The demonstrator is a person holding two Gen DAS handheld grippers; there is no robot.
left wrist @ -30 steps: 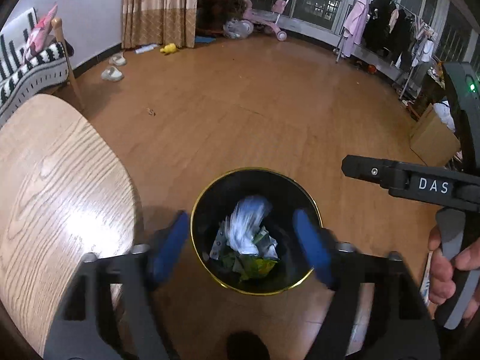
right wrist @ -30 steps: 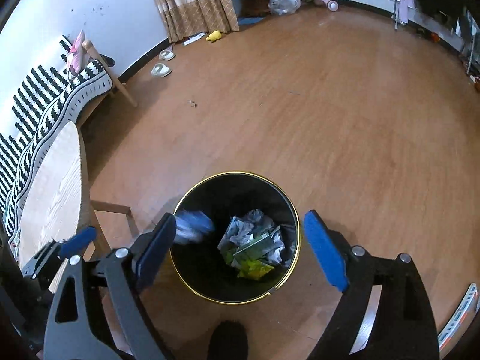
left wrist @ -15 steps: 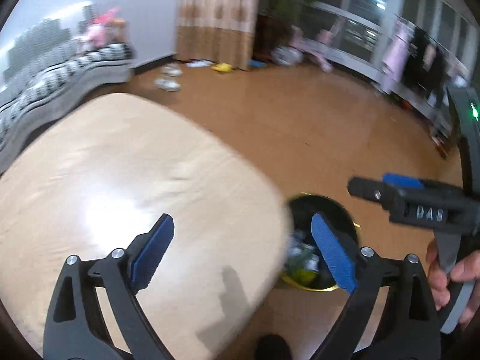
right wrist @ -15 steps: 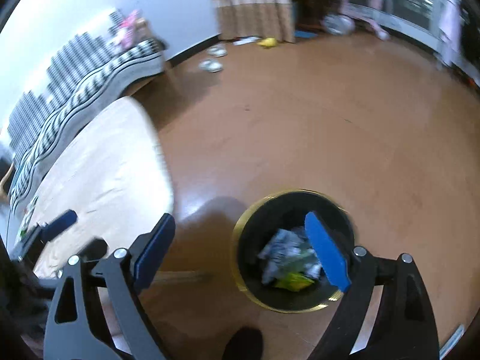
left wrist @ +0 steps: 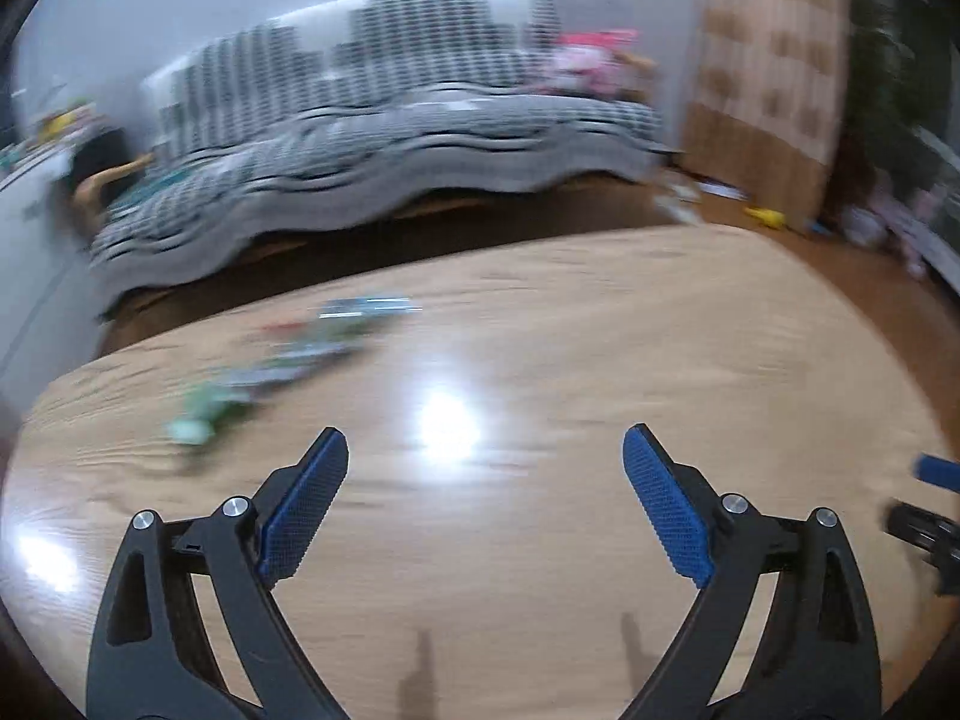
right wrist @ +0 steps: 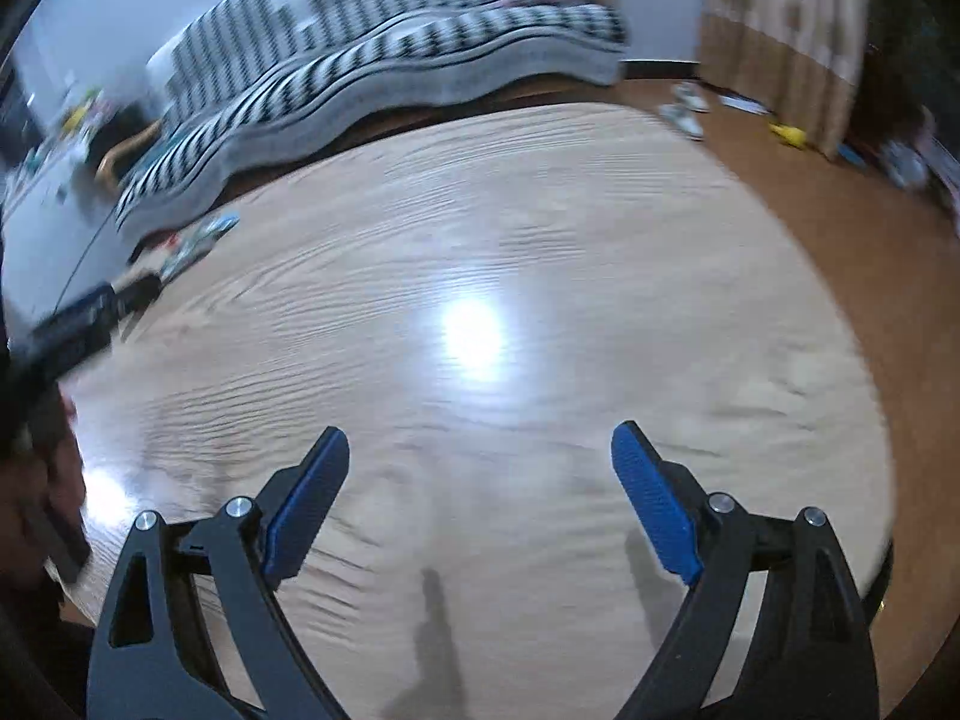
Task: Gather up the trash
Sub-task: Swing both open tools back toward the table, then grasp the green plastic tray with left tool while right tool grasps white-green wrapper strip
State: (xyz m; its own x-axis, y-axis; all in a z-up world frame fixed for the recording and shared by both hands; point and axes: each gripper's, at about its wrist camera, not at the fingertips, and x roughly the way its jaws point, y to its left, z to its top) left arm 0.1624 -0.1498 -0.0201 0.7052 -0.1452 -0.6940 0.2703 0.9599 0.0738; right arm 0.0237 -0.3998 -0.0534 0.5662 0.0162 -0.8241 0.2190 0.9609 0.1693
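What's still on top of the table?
Blurred litter lies toward the far left of the wooden table; pieces can't be counted. Both grippers are empty.

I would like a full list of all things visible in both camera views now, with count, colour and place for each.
wooden table: one, light wood, under both claws.
trash pieces: several, count unclear from blur, green and grey, on the table's far left part.
sofa cover: one, black and white striped, behind the table.
curtain: one, beige and brown, far right.
slippers: two, pale, on the floor by the curtain.
yellow object: one, on the floor near the curtain; too blurred to name.
left claw: one, black with blue pads, open, empty.
right claw: one, black with blue pads, open, empty.
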